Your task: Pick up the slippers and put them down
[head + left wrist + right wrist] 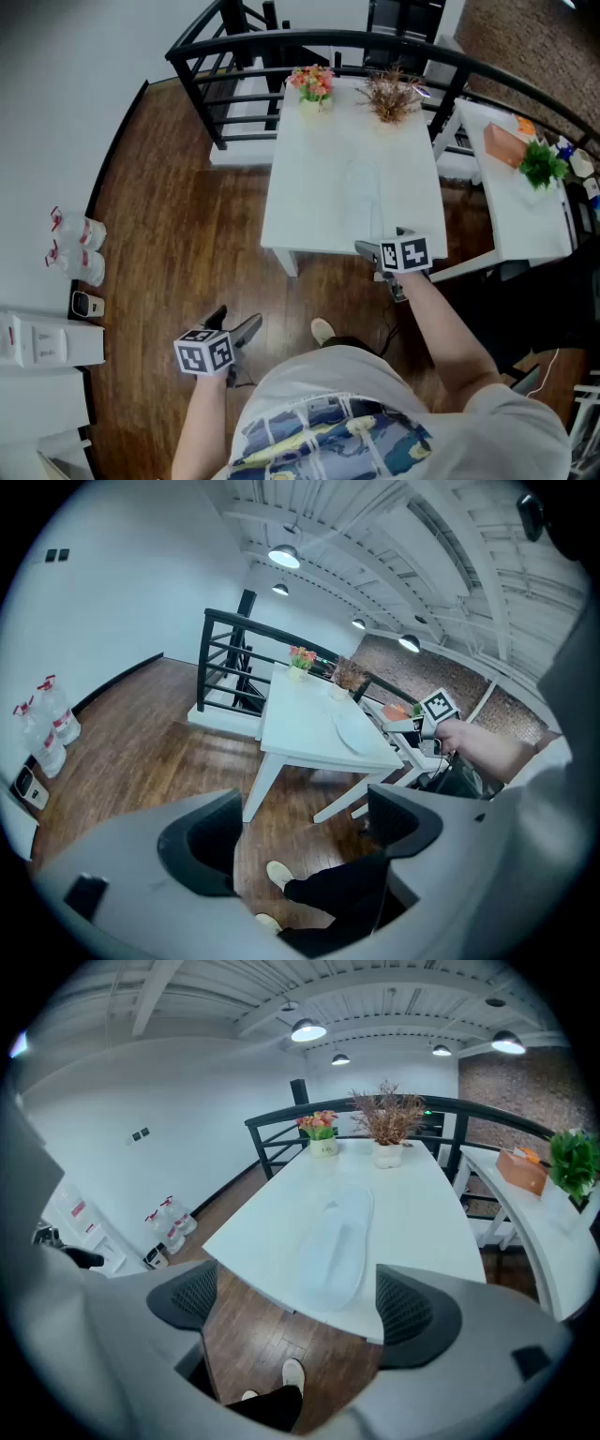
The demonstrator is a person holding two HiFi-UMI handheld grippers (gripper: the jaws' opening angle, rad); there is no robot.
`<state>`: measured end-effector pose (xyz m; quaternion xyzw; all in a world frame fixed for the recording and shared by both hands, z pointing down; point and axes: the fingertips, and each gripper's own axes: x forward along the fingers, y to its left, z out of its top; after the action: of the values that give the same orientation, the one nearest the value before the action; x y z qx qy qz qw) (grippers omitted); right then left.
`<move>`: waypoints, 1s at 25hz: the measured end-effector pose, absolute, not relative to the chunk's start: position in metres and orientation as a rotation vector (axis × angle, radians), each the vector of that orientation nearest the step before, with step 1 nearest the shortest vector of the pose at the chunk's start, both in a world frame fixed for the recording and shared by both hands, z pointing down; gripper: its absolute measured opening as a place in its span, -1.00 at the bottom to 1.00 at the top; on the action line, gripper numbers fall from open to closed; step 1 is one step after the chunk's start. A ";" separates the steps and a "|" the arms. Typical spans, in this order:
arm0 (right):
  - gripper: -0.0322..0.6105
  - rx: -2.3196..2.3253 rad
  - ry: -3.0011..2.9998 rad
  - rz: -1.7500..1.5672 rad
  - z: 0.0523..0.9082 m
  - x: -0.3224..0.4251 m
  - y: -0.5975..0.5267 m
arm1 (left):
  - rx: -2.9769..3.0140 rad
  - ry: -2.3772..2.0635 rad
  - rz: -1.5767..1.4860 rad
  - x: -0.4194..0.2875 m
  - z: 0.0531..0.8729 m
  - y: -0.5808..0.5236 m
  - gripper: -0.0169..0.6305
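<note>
A pair of white slippers [337, 1246] lies side by side on the white table [412, 1204], hard to tell from the top; in the head view the slippers [361, 192] are a faint outline near the table [309, 187] middle. My right gripper [375, 242] hovers at the table's near edge, open and holding nothing, just short of the slippers; its jaws [295, 1302] frame the slippers' near end. My left gripper [234, 321] hangs open over the wooden floor, left of the table and well away from the slippers [352, 731]. Between its jaws [300, 827] is only floor.
A flower pot [314, 86] and a dried plant [392, 94] stand at the table's far end, before a black railing [234, 84]. A second white table at right holds an orange box [506, 145] and a green plant [542, 164]. Water bottles [80, 248] stand by the left wall.
</note>
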<state>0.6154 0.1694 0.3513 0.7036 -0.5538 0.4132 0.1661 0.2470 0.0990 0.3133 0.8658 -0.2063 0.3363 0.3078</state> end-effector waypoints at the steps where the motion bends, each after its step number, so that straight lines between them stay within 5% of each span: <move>1: 0.79 2.021 -1.552 1.173 0.356 0.628 0.161 | 2.291 -0.541 0.893 0.255 0.315 0.095 0.35; 11: 0.90 2.041 -1.430 1.310 0.425 0.709 0.073 | 2.278 -0.574 0.897 0.315 0.325 0.069 0.35; 25: 0.84 1.929 -1.195 1.344 0.502 0.747 0.033 | 2.185 -0.749 0.848 0.284 0.327 0.059 0.35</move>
<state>0.7468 0.0326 0.5022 0.7084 -0.4389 0.4934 0.2493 0.2841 0.0586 0.3274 0.8371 -0.2870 0.3247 0.3338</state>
